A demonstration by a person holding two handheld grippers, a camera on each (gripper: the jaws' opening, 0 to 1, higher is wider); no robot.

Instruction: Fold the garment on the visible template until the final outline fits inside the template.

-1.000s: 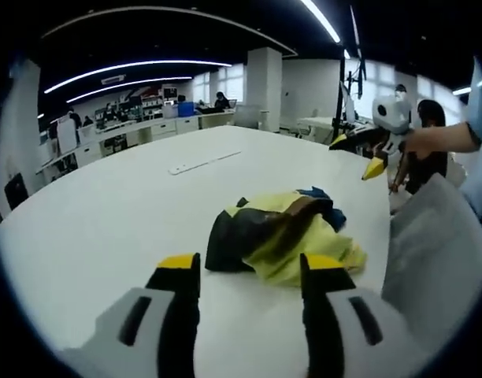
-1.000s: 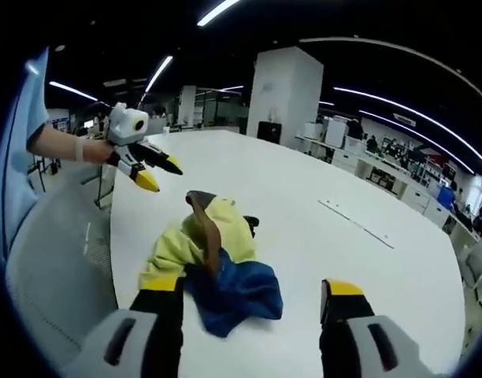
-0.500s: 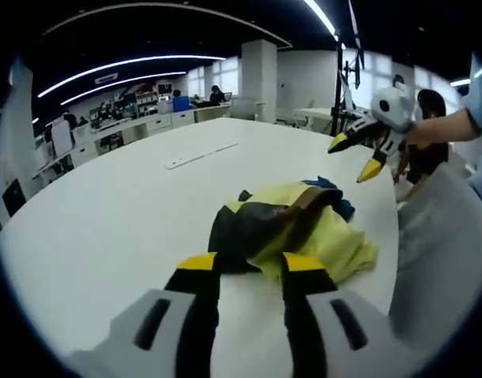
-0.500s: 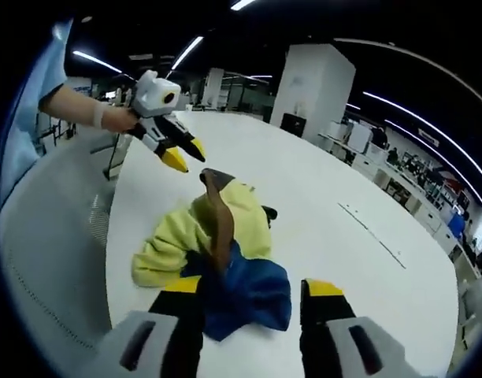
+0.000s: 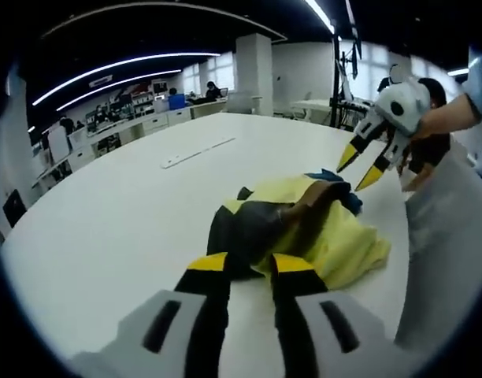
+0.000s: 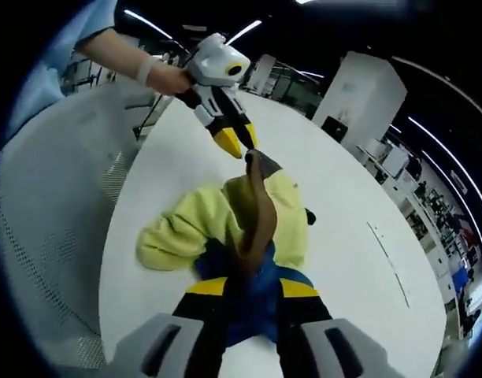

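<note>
Two jaw pairs clamped on one crumpled garment point(image 5: 304, 228), opposite edges; I should lift apart evenly above the desk point(image 5: 107, 213).

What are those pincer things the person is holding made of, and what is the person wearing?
Each gripper has a pale grey body with dark slots and two black jaws capped in yellow. Seen from across, the right gripper and left gripper have white housings. The person wears a light blue short sleeve and a white wristband.
</note>
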